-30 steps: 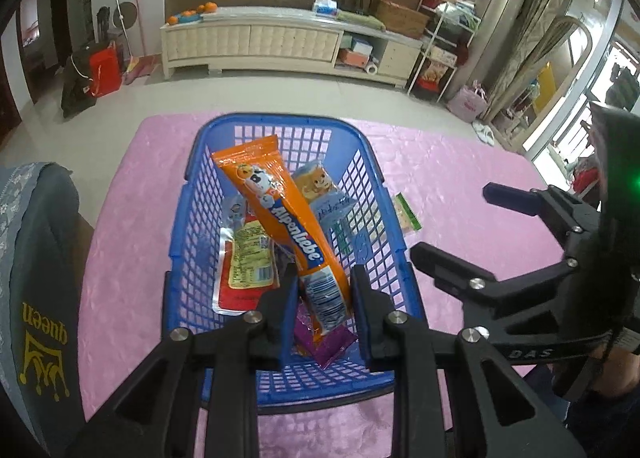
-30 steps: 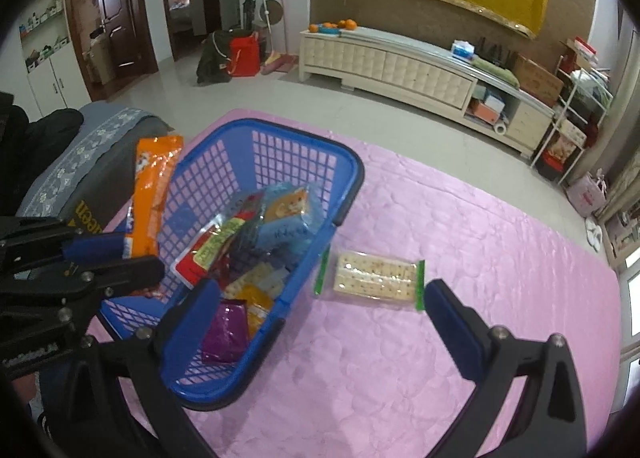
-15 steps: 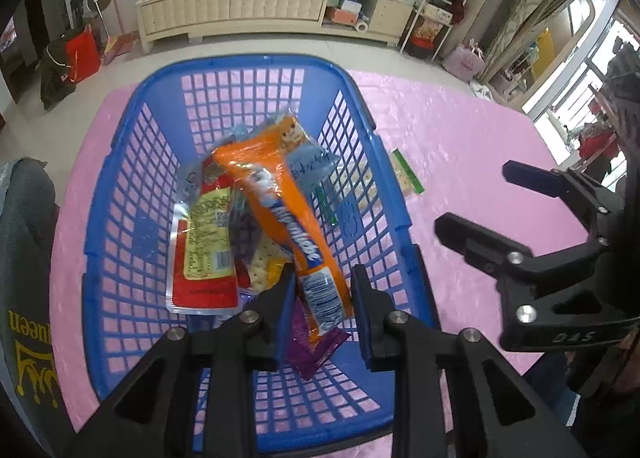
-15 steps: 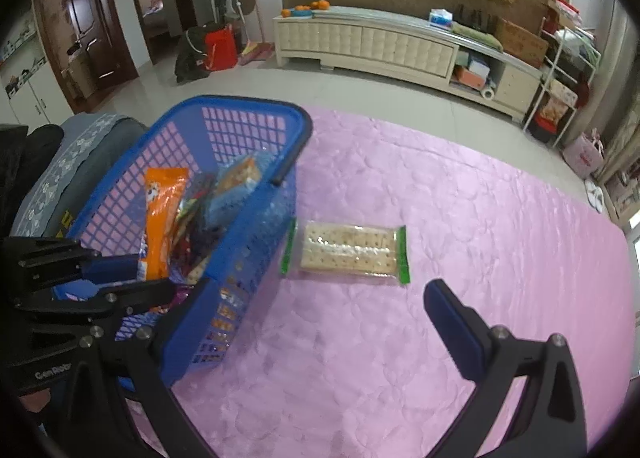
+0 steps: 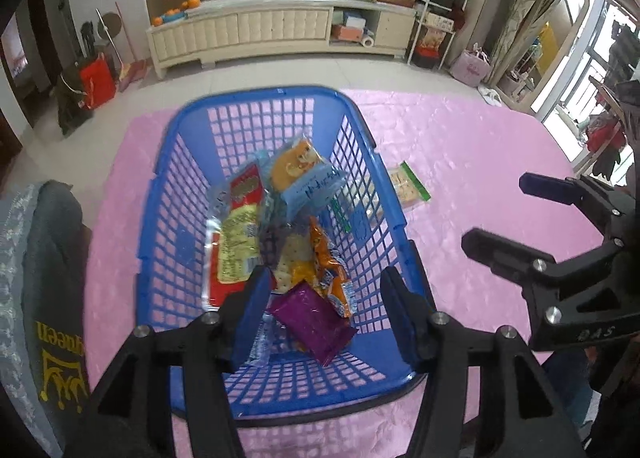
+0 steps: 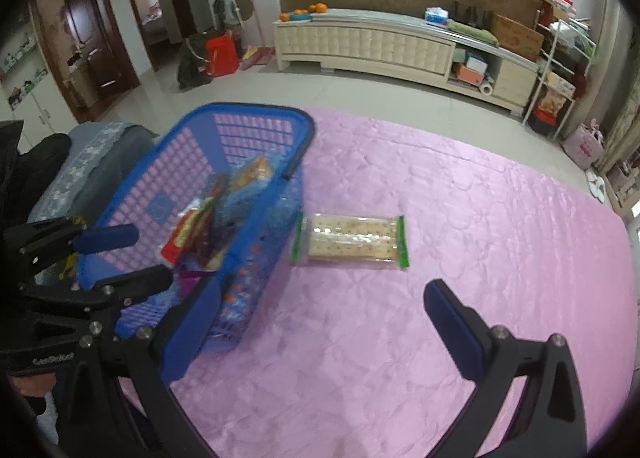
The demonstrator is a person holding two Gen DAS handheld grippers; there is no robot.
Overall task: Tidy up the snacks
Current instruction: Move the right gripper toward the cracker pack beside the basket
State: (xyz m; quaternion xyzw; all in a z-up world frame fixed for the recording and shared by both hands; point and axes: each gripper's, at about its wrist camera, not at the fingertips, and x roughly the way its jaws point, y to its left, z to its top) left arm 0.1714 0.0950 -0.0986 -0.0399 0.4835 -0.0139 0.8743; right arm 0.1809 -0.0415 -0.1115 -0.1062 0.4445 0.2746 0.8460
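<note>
A blue plastic basket (image 5: pixel 256 97) stands on the pink tablecloth (image 5: pixel 460 145) and holds several snack packets. My left gripper (image 5: pixel 324 310) hovers over its near end with its jaws opening and nothing pressed between them. The orange packet (image 5: pixel 328 270) lies loose in the basket beside a purple packet (image 5: pixel 312 318). A clear cracker pack with green ends (image 6: pixel 352 242) lies on the cloth just right of the basket (image 6: pixel 240 109). My right gripper (image 6: pixel 320 314) is open and empty, above the cloth in front of the crackers. The left gripper (image 6: pixel 152 254) also shows over the basket.
A grey chair cover with yellow lettering (image 5: pixel 44 298) presses against the table's left side. The right gripper (image 5: pixel 496 209) is to the right of the basket. Bare pink cloth (image 6: pixel 500 225) stretches right of the crackers. A cream cabinet (image 6: pixel 380 41) stands far behind.
The left jaws spread and let go of the orange packet, which dropped flat into the basket. The right gripper shifted, so the cracker pack now sits nearer the middle of its view.
</note>
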